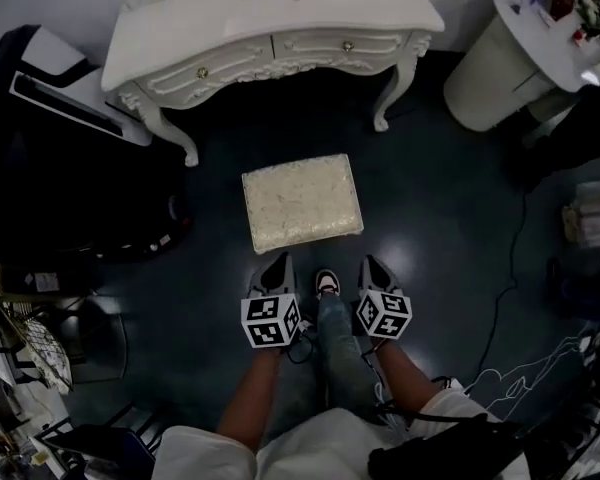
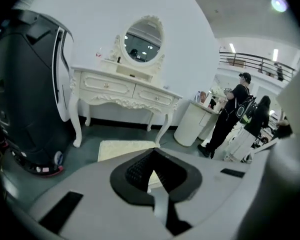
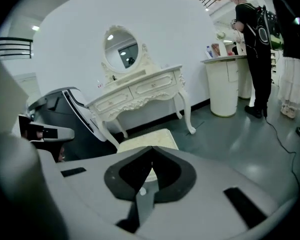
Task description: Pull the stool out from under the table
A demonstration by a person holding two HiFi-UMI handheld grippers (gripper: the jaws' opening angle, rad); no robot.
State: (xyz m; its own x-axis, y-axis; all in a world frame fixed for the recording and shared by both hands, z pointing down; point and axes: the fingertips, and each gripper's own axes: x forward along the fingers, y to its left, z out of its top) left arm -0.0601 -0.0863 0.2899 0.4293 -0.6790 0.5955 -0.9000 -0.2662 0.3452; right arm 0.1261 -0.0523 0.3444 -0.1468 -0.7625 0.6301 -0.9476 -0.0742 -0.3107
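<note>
Dark, glossy floor (image 1: pixel 450 228) fills most of the head view, with a white carved surface (image 1: pixel 270 18) on curved legs standing against the far wall and an oval mirror (image 2: pixel 144 39) rising from its back edge. To its left sits a large black machine (image 1: pixel 50 168), and to its right a round white stand (image 1: pixel 490 68) with small items on top. The stool (image 1: pixel 302 201), with its cream cushioned rectangular top, stands on the open floor in front of the surface. It is clear of the tabletop's overhang and set slightly askew, between the front legs and the person. Just on the near side of it are the left hand-held gripper (image 1: pixel 278 268) and the right hand-held gripper (image 1: pixel 372 264), side by side, each pointing towards the stool, with one shoe (image 1: pixel 327 283) showing between them. The left gripper view shows its dark pads pressed together at the tip with nothing between them, and the right gripper view shows the same. In both views the stool's top lies beyond the jaws, apart from them. Two people (image 2: pixel 235 114) stand by the round stand in the background.
</note>
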